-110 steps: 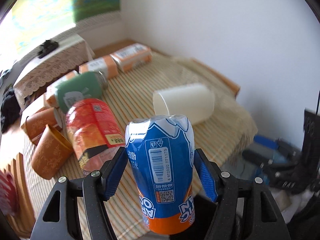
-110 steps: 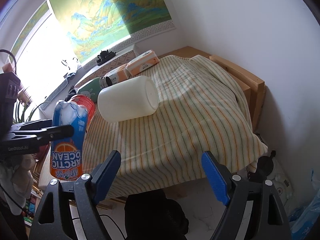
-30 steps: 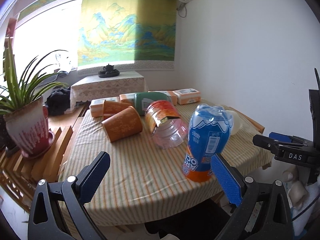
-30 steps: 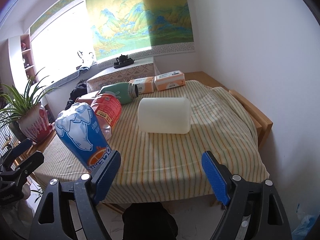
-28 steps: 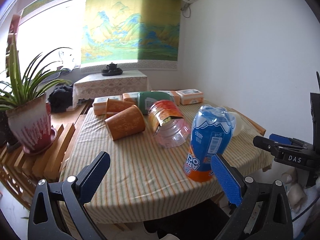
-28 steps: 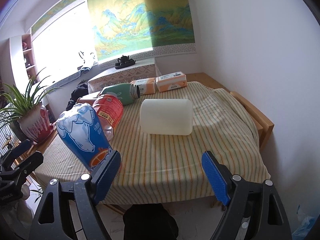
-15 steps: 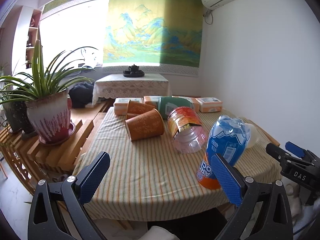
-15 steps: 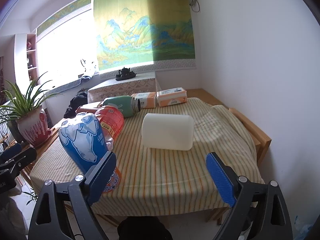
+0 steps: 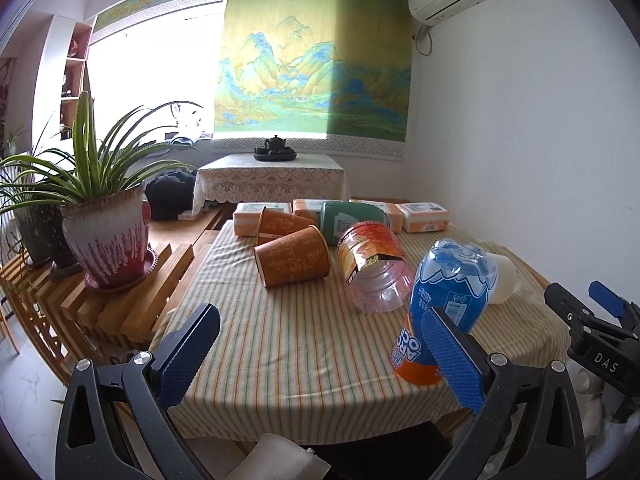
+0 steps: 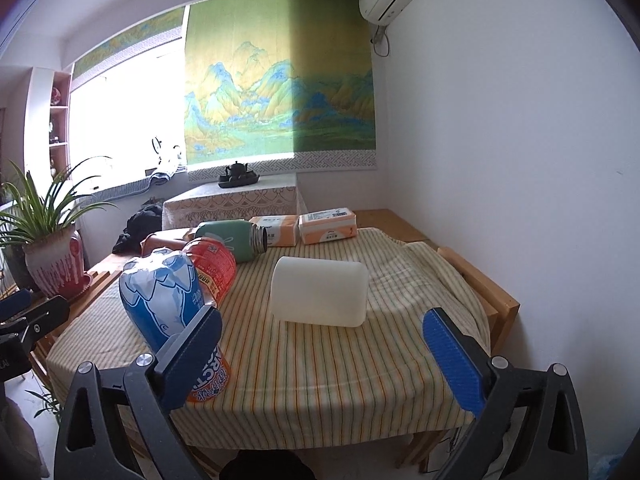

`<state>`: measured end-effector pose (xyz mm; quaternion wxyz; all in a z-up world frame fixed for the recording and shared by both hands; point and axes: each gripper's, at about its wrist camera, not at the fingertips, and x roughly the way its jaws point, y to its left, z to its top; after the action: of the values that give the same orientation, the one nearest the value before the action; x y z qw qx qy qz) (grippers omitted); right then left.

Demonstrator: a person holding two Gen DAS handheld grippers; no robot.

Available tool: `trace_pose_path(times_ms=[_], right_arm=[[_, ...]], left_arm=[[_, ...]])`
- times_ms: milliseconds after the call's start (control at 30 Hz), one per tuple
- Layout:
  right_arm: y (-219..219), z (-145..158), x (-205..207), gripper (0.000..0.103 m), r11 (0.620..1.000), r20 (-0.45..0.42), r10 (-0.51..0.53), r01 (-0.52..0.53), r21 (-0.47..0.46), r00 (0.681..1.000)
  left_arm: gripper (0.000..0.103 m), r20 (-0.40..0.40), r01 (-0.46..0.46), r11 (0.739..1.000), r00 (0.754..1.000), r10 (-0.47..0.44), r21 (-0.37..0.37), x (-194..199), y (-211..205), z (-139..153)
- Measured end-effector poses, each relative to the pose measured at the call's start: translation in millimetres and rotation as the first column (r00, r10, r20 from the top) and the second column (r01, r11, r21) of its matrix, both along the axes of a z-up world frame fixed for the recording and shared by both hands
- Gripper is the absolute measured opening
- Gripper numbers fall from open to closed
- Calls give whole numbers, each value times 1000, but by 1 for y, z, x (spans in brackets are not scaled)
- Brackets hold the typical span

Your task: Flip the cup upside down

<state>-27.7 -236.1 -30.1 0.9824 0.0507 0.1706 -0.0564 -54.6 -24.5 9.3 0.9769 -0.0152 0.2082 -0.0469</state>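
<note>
A blue and orange cup point(image 9: 444, 304) stands upside down near the front edge of the striped table point(image 9: 288, 344); it also shows in the right wrist view point(image 10: 168, 312). My left gripper point(image 9: 320, 356) is open and empty, drawn back off the table's front edge. My right gripper point(image 10: 320, 352) is open and empty, also back from the edge. A white cup point(image 10: 320, 292) lies on its side mid-table, and is partly hidden behind the blue cup in the left wrist view point(image 9: 502, 280).
Two orange paper cups point(image 9: 292, 260), a red-labelled clear cup point(image 9: 372, 264) and a green flask point(image 10: 236, 240) lie on their sides. Tissue packs point(image 10: 328, 224) sit at the back. A potted plant point(image 9: 104, 228) stands on a wooden rack at left. A wall is at right.
The left gripper has let go of the blue cup, leaving it upside down on the table. Both grippers have pulled back and levelled, away from the table.
</note>
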Motion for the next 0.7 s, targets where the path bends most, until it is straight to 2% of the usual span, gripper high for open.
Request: trace_pose_path(times_ms=[700], right_arm=[[3,2,-3,100,1000,18,2,-1,-16,1000]], left_arm=[[102,4,-32,999,999,32,-8,-1,5,1]])
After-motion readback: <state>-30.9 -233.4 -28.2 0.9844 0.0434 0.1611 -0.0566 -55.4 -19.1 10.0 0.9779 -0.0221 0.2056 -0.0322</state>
